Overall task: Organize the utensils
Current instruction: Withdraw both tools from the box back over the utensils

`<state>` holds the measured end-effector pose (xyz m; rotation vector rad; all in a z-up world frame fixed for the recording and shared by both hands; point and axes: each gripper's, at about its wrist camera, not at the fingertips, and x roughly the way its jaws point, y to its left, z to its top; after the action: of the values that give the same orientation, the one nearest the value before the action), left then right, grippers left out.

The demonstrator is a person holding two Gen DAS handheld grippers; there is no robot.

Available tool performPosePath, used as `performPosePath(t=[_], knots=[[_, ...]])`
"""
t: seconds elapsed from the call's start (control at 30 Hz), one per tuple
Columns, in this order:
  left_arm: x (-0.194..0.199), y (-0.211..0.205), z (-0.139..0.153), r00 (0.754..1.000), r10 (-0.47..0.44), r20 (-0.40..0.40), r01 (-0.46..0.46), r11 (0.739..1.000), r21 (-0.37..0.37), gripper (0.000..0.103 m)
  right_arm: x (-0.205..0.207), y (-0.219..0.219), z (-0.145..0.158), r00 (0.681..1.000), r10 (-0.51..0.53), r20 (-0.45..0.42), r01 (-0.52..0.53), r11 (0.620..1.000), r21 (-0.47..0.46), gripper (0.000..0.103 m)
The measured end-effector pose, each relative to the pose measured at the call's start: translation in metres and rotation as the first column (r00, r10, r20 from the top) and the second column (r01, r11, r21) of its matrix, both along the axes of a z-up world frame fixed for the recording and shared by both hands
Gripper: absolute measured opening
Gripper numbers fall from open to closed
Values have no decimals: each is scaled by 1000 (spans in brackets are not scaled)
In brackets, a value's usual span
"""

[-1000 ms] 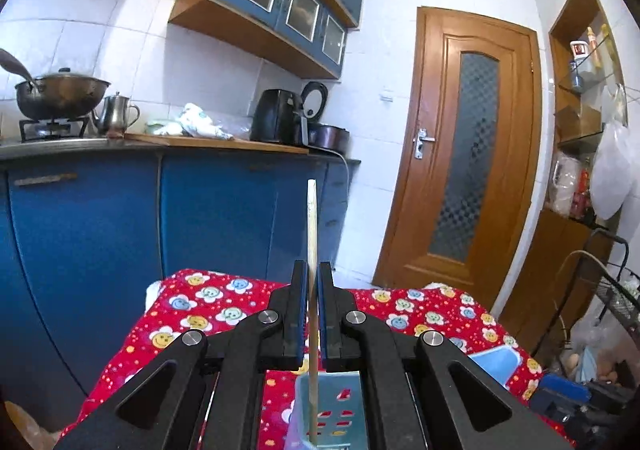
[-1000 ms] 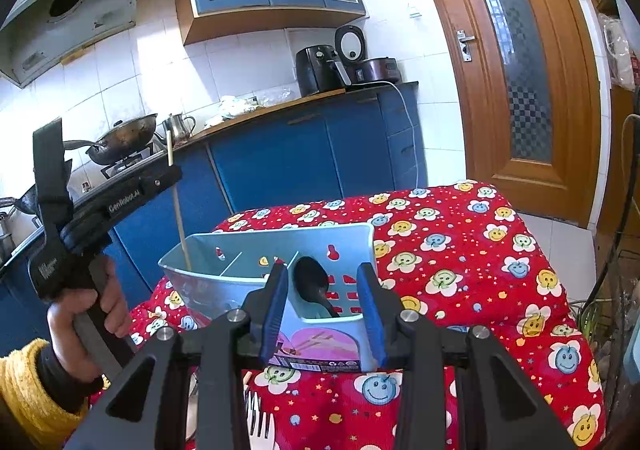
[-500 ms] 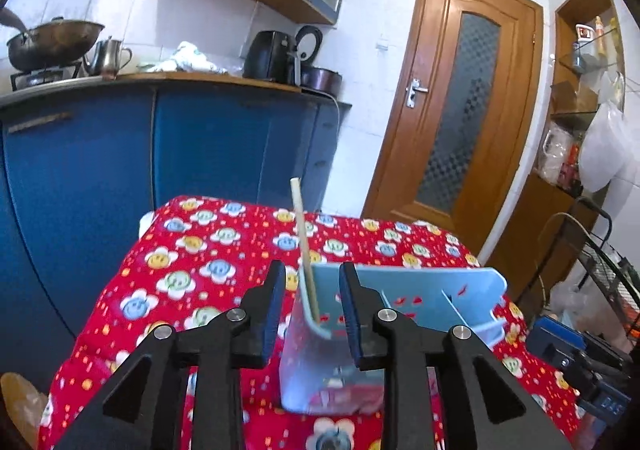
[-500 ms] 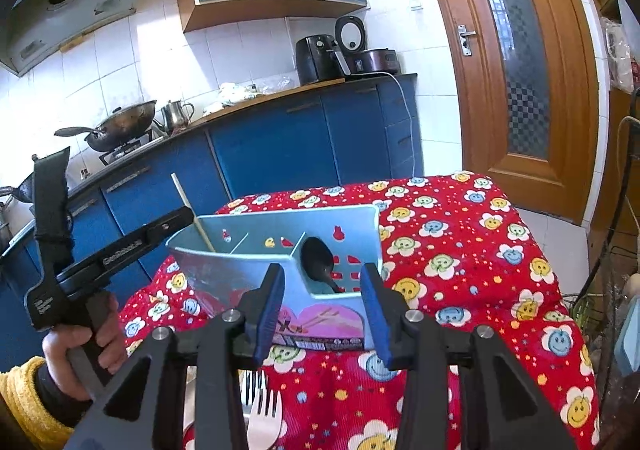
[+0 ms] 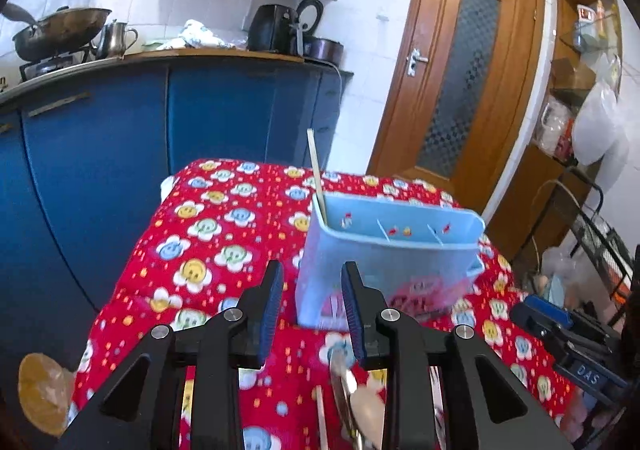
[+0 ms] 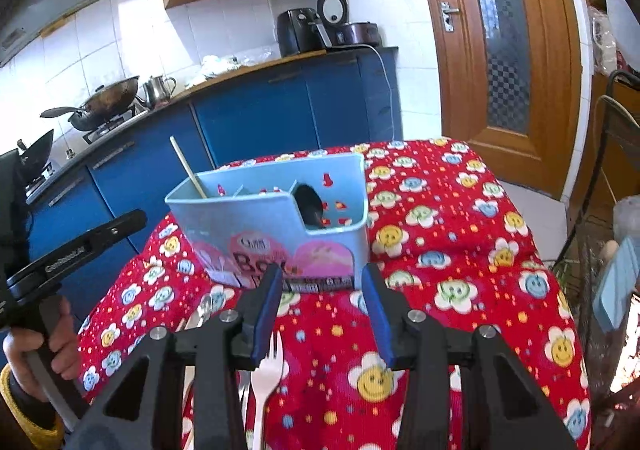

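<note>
Both jaws gape, gripping nothing, before the blue caddy lettered "Box"

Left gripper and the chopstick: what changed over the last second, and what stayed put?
The left gripper let go of the chopstick, which now leans in the end compartment of the blue holder. The gripper opened and drew back and down toward the utensils lying on the cloth. The right gripper stayed open and empty; the dark spoon remained in the holder.

Left gripper and right gripper both gape, fingers empty.
</note>
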<state>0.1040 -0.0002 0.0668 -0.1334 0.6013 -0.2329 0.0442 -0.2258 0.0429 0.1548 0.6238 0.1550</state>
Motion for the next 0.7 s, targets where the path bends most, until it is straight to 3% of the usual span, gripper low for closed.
performPosePath(t=[0.23, 0.7], knots=[[-19, -4, -7, 995, -13, -104, 22, 996, 85, 31, -15, 2, -6, 999, 2, -53, -2, 1000, -5, 45], [-41, -11, -40, 952, -54, -300, 110, 979, 172, 31, -39, 20, -19, 993, 40, -115, -47, 997, -54, 45]])
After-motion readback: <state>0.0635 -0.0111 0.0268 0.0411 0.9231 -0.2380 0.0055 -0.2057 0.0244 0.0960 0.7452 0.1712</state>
